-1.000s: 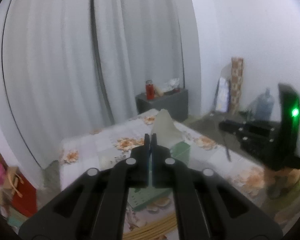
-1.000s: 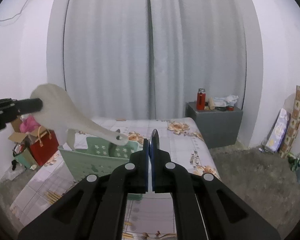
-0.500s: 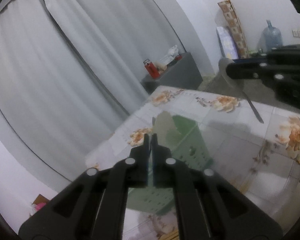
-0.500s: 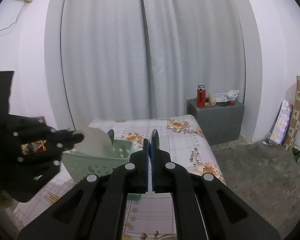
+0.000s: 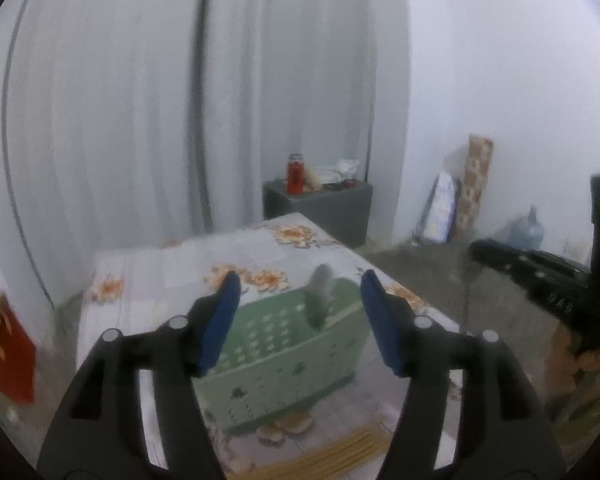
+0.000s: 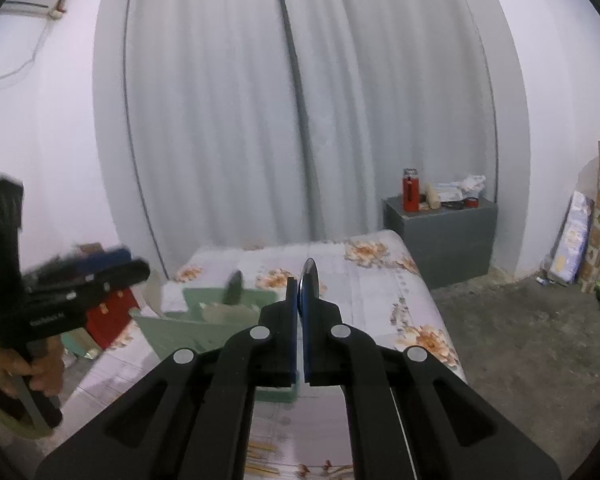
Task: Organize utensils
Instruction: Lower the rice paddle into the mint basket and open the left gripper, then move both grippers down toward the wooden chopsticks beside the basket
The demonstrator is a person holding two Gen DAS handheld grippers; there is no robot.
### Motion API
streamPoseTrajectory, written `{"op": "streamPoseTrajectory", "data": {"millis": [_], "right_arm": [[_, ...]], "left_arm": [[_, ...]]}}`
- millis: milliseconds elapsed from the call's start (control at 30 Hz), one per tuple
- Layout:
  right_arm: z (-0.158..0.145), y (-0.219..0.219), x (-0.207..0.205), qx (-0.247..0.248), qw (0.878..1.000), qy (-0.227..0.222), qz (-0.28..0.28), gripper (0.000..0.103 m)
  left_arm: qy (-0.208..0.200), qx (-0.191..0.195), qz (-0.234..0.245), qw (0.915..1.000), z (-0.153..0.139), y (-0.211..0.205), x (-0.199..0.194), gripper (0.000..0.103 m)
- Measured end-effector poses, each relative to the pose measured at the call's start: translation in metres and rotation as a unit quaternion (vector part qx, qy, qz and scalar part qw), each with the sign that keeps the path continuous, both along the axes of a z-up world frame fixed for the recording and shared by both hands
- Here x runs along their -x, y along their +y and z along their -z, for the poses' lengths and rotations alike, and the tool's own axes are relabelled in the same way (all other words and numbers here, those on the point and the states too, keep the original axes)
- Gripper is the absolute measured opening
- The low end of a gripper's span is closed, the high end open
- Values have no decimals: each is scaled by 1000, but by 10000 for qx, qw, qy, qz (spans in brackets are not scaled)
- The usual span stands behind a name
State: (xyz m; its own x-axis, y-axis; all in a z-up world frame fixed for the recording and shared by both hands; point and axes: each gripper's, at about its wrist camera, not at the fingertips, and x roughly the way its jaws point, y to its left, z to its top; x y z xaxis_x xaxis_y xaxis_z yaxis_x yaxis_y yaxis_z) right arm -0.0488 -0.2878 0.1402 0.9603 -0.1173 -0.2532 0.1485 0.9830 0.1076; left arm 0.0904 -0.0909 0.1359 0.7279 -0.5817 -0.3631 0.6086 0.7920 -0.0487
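A green perforated basket (image 5: 284,344) stands on the flower-patterned table (image 5: 172,272). My left gripper (image 5: 300,280) hovers just before the basket, its jaws opening, with nothing pressed between the blue pads (image 5: 220,320). A greyish utensil (image 5: 320,296) stands up out of the basket beyond them. In the right wrist view the left gripper (image 6: 136,270) is above the basket (image 6: 180,332), where a white paddle (image 6: 154,292) and a dark utensil (image 6: 234,286) stick up. My right gripper (image 6: 300,284) is shut on a thin metal utensil (image 6: 310,274), seen edge-on.
Yellow sticks (image 5: 332,456) lie on the table's near edge. A grey cabinet (image 6: 440,232) with a red bottle (image 6: 410,194) stands behind the table. A red bag (image 5: 4,352) sits on the floor at the left. A hand (image 6: 40,368) grips the left tool.
The left gripper went from shut on the white paddle to open. The paddle now stands in the basket. The right gripper stayed shut on its metal utensil and hardly moved.
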Motion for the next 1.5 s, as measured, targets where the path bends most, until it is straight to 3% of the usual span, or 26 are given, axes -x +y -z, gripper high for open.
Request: {"op": "streamPoseTrajectory", "data": {"millis": [133,333,500,667,800,1067,1333,1500], "right_arm": [[-21,6,6,-281,9979,-285,-512,2],[-59,27,-9,-694,9821,-757,-1580,2],[-77,61,-46,-682,9695,-924,-2165,2],[-75,84,-95,-847,9612,-903,-2463,2],[-67,91,-136,-1067,9563,-831,-2592,2],[-25,104,-186,-1098,9633,-263,-2435,2],[34,87,-184,-1153,9670,420,-2232,2],[45,77,-157,-927,9742,618,-1962,4]], "left_arm": [[497,424,-419,9970,13,40,-7,61],[1057,901,-1000,9852,40,103,-4,61],[1109,1030,-1277,9802,53,131,7,61],[1161,1078,-1495,9760,62,151,8,61],[1211,1123,-1656,9723,69,165,9,61],[1329,1214,-1845,9662,81,184,13,61],[1446,1266,-1768,9653,90,186,10,61],[1583,1268,-1680,9647,97,182,9,62]]}}
